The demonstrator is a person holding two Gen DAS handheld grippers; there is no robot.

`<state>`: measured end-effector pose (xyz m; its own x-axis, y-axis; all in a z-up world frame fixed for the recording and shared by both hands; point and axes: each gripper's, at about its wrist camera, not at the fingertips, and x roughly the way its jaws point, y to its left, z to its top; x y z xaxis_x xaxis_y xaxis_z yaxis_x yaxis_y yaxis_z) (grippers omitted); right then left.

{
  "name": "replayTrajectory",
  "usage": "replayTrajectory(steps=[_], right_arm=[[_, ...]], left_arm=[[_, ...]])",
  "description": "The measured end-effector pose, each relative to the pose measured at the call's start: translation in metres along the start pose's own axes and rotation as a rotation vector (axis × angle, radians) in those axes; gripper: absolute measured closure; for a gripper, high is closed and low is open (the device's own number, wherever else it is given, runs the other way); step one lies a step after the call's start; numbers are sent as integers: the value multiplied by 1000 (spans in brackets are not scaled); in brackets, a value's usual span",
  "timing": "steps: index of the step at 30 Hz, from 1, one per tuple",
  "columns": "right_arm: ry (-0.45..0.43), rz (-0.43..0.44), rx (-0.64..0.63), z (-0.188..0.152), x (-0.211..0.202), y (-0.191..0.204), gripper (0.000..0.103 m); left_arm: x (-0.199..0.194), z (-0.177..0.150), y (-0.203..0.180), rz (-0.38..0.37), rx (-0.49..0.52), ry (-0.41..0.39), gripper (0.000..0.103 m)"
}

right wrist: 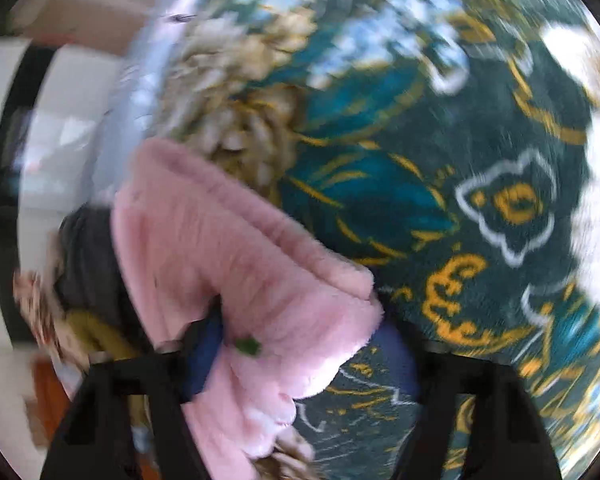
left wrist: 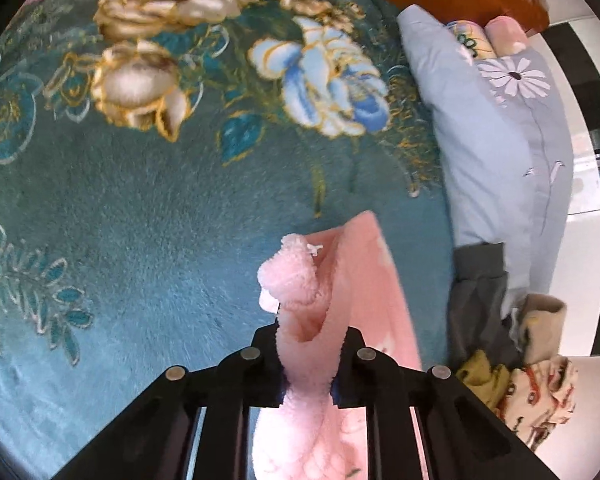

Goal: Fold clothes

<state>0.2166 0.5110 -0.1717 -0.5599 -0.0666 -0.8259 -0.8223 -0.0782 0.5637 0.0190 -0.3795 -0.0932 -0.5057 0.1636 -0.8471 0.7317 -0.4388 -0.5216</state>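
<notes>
Pink fleece garment lifted over the bed, pinched in the left tool.

Left tool [left wrist: 310, 364]: clenched on a bunched edge of the pink fleece garment [left wrist: 300, 280]; cloth stands up between the fingers and hangs below. Right tool [right wrist: 300, 360]: fingers spread wide, fleece draped over its left finger, view blurred; cannot tell if it truly grips. Below: bed with teal floral blanket [left wrist: 140, 200]. Beyond: pale blue pillow [left wrist: 492, 140] and a heap of other clothes [left wrist: 500, 344] at the bed edge. Risks, as judged: thick bunch could slip from the pinch; a loose right-side hold would let the garment sag and fold crooked; trailing cloth may drag the heap.
</notes>
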Motion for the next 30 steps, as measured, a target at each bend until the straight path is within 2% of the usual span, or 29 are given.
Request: replayTrajectory(steps=[1,2,5,7,10,12,13,14,16,19,21,22,25,29,30], right_arm=[[-4,-11,13,2,-1,4,70],[-6,-19,2,3,-2,13,77],[-19,34,-137,6,-23,59,80],[-41,139,-285,3,-53,96,80],[-69,319,-429,-4,-103,122,80],[-99,382,-491,-8,-126,118,79],[-109,389,-514,-9,-131,110,79],[-103,369,-528,-7,-128,98,79],[-54,260,-521,-2,-101,71,78],[54,76,-428,5,-43,25,78],[78,13,-384,4,-22,8,78],[81,0,-370,4,-18,2,78],[88,-5,-378,4,-20,3,74],[105,-15,-440,4,-36,13,65],[102,-18,-455,3,-41,15,65]], left_arm=[[-7,1,-4,-9,5,-2,88],[-14,2,-7,-17,10,-4,88],[-53,6,-20,-147,14,-36,89],[-80,6,-18,-244,5,-51,89],[-117,6,-7,-310,77,-101,89],[-135,-2,14,-253,164,-150,88],[-137,-6,29,-193,202,-168,88],[-134,-9,48,-130,228,-163,88],[-110,-12,92,-43,176,-112,88],[-75,-22,159,16,-24,-34,88],[-64,-35,194,-11,-150,-23,88],[-63,-38,202,-23,-176,-24,88],[-59,-41,213,-50,-195,-14,87],[-60,-33,212,-66,-151,13,83],[-60,-33,211,-63,-138,22,76]])
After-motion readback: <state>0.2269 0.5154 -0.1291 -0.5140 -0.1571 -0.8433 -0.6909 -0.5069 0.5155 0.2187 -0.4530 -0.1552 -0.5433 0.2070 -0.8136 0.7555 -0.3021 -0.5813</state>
